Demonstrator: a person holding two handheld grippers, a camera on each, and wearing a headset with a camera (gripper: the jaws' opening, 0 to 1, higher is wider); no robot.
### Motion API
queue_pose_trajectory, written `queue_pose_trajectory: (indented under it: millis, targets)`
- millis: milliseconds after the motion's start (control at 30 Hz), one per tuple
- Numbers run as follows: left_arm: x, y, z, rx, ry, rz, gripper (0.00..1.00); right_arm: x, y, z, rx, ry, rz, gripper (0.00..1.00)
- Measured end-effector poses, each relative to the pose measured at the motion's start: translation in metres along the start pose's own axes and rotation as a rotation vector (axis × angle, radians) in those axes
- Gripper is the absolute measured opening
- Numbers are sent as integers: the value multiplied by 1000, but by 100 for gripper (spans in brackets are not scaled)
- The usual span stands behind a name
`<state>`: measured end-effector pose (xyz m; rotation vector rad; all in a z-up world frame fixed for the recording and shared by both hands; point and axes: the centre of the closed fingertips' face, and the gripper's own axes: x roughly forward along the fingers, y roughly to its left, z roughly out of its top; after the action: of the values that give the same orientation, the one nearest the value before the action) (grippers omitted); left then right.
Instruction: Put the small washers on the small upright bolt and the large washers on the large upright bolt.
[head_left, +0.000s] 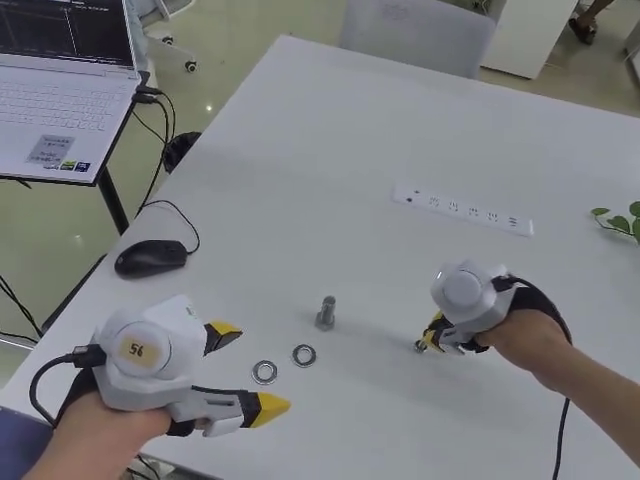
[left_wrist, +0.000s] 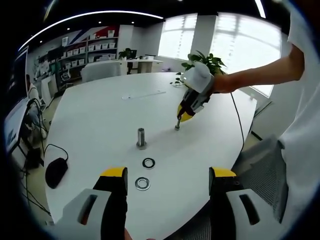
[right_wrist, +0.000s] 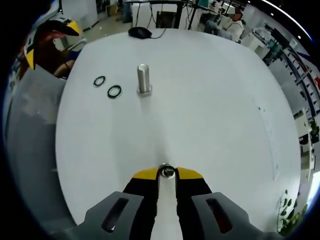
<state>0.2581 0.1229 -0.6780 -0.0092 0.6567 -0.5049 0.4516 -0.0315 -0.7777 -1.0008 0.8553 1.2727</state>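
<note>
left tool (head_left: 248, 368) held released near two large washers (head_left: 304, 354) on counter (head_left: 380, 180); right tool (head_left: 431, 344) clenched on small upright bolt (right_wrist: 166, 171).

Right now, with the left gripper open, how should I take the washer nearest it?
Likely from above: tip the left gripper down and pinch across the rim. The washer lies flat on the table, apart from the second washer, with no raised side.
</note>
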Motion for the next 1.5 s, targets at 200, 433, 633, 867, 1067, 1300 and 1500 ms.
queue_pose_trajectory:
  millis: [200,433,633,867,1067,1300,1500]
  targets:
    - [-1,1,0,-4,-1,5,65,11,0,-3,3,19,7,13]
    - [-4,4,-2,-13,-4,16,65,23,2,-6,29,22,14,12]
    - [-7,5,-5,-21,-4,26,65,28,1,-7,33,26,12,14]
    - [-10,4,-6,-23,-7,30,65,17,-1,-4,57,-6,3,17]
    - [-12,3,-5,-21,-16,31,65,0,-9,-2,94,-55,-41,19]
    - [-15,1,-2,-3,-20,24,65,-22,-16,-3,161,-104,-96,22]
    - [-16,-2,2,10,-30,13,65,-36,-15,-2,176,-130,-118,23]
